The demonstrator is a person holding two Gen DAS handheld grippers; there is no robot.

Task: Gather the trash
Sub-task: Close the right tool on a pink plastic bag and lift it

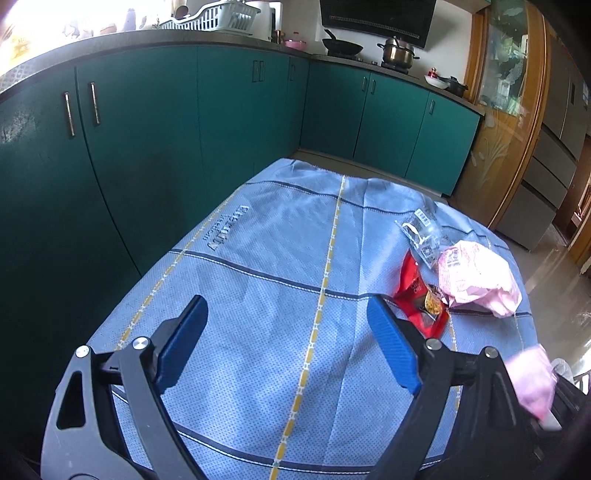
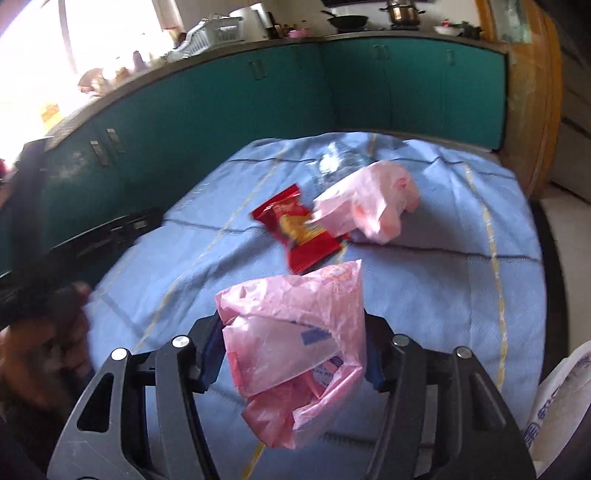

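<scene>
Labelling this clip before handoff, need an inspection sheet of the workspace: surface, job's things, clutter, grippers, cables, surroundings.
Surface: blue checked tablecloth covers the table, somewhat wrinkled.
Job's things: red snack wrapper, clear plastic wrapper and crumpled pink bag lie together on the cloth; a second pink bag sits in the right gripper.
Clutter: white printed bag at the right edge.
Grippers: left gripper open, holding nothing; right gripper shut on the second pink bag.
Cables: nothing seen.
Surroundings: teal cabinets, counter with dish rack, wok and pot on the stove.
</scene>
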